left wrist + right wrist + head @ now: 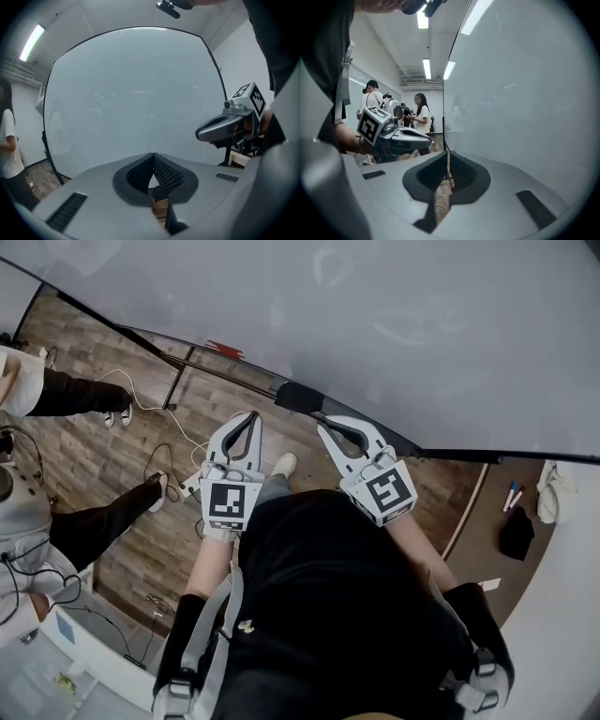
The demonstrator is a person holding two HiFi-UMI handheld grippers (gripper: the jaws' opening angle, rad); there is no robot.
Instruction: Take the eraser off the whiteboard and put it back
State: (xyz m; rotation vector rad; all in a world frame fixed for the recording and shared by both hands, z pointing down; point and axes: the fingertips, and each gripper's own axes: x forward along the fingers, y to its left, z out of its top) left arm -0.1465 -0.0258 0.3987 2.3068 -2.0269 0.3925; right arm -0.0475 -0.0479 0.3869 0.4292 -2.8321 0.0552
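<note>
You're over a wood-plank floor (103, 460): whiteboard stand (174, 388) planted on it, white cable (139, 407) snaking past its foot, black cables (150, 461) nearer you. Brown tabletop (478, 540) at your right holds markers (512, 495) and a black item (517, 533) (can't identify it).

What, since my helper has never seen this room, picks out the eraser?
The big whiteboard fills the head view's top. Along its dark lower edge, just beyond the right gripper, sits the eraser: a black block, unlike the thin red thing farther left.
</note>
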